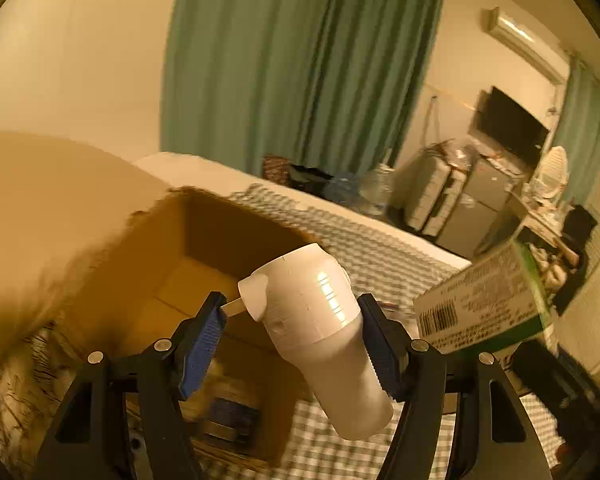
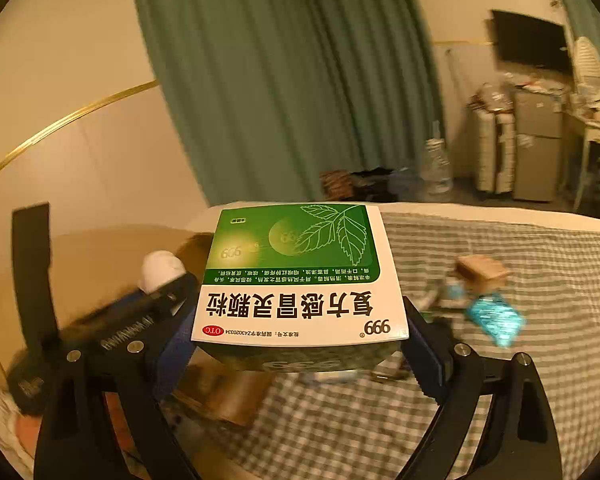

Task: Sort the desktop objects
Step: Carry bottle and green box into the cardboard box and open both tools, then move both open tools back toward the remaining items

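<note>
Green curtains [image 2: 284,80] hang behind a bed covered with a checked cloth [image 2: 480,380], and a dark television [image 2: 530,42], a small grey fridge [image 2: 538,148] and a clear water bottle [image 2: 436,168] stand along the far wall. On the cloth sits an open cardboard box [image 1: 204,248], its brown walls and floor visible from above in the left wrist view, with a dark bluish item lying low near its front edge, too blurred to identify. The left gripper [image 1: 292,320] is clamped on a white bottle [image 1: 324,328], which lies tilted between the blue-padded fingers [image 1: 202,344] with its capped spout end pointing up and away, hanging over the box opening. Just to the right of it in the same view is the medicine carton [image 1: 480,300], showing a barcode on its side. The right gripper [image 2: 300,344] is closed on that green and white medicine carton [image 2: 300,280], held flat with its printed top facing the camera and the text upside down; the carton blocks most of the view of the bed straight ahead. To its left, the left gripper's black frame and the white bottle's tip [image 2: 160,270] sit very close, with the cardboard box behind them. Farther right on the cloth lie a small brown block [image 2: 480,272] and a shiny blue packet [image 2: 494,320], near each other and well apart from the box.
</note>
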Demonstrator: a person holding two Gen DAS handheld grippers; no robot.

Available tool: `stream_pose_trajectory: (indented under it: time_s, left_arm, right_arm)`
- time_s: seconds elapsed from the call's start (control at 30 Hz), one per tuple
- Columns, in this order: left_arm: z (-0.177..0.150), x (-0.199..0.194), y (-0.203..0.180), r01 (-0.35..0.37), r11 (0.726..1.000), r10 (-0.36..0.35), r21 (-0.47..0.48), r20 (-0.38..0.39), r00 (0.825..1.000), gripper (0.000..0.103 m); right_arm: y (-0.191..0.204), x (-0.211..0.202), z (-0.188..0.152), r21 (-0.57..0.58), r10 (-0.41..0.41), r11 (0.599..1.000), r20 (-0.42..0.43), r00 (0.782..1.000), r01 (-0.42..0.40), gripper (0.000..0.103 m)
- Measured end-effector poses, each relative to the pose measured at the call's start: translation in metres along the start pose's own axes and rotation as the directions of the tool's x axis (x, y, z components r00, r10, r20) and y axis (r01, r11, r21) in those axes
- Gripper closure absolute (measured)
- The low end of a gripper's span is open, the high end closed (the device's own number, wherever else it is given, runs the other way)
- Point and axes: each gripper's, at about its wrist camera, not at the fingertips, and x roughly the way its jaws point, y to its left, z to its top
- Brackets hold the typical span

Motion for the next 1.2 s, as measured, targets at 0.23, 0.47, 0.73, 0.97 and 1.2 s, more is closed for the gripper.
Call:
stream_pose_trajectory:
  time_s: [0.23,0.47,0.73,0.97,1.2]
  left_arm:
    - [-0.019,0.035,0.048,-0.112,0.993,0.109,-0.038,-0.071,0.991,0.035]
    - [-0.037,0.049,0.075,-0.132,0.989,0.122,-0.071,-0.127,0.984,0.014]
    - [-0.037,0.038,0.069,-0.137,0.989,0.129,-0.059,-0.125,0.984,0.009]
    - [-0.046,0.011,0.044,-0.105,0.993,0.099,-0.054,-0.103,0.990,0.009]
    - [-0.055,-0.002,-0.025,-0.047,0.998,0.049,0.033,-0.082,0.995,0.000]
  right_arm:
    - [0.038,0.084,-0.002,0.000,0.062,0.998,-0.099,0.993,-0.062,0.012]
    - [0.050,0.137,-0.001,0.047,0.090,0.995,-0.152,0.984,-0.084,0.010]
    - [0.052,0.116,0.013,0.061,0.052,0.997,-0.089,0.995,-0.047,0.000]
    - [0.024,0.065,0.021,0.069,-0.010,0.998,-0.029,1.000,0.012,0.000]
    - [-0.041,0.008,-0.002,0.020,-0.170,0.985,-0.024,0.985,0.171,0.000]
